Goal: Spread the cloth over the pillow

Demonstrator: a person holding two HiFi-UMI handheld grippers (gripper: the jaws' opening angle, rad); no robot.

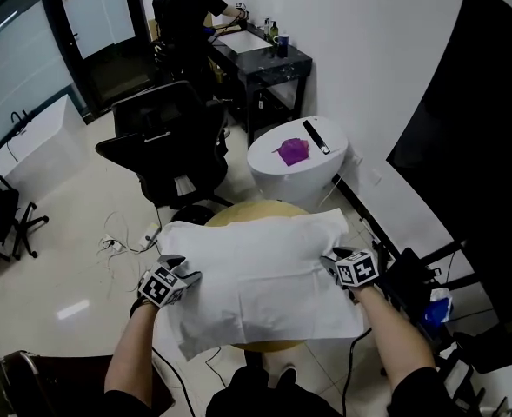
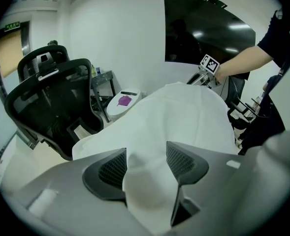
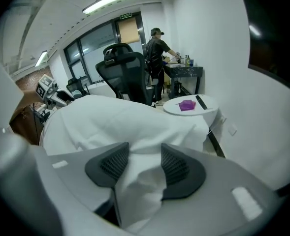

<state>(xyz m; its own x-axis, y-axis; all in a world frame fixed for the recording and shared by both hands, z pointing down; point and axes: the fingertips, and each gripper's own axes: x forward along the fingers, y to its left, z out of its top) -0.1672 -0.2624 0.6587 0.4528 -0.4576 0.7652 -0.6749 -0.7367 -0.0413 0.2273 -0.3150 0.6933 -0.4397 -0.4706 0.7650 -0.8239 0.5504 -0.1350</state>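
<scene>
Two opposite edges of the white cloth (image 1: pixel 260 276), mounded on the round desk (image 1: pixel 238 212) with the pillow presumably beneath, sit clenched in the fingers of the left gripper (image 2: pixel 145 157) and right gripper (image 3: pixel 144 157); light, limp fabric, probably best pulled taut by those edges

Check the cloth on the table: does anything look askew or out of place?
The cloth lies slightly askew: its near-left corner droops past the edge of the round table, lower than the near-right one. No tear or spill shows.
</scene>
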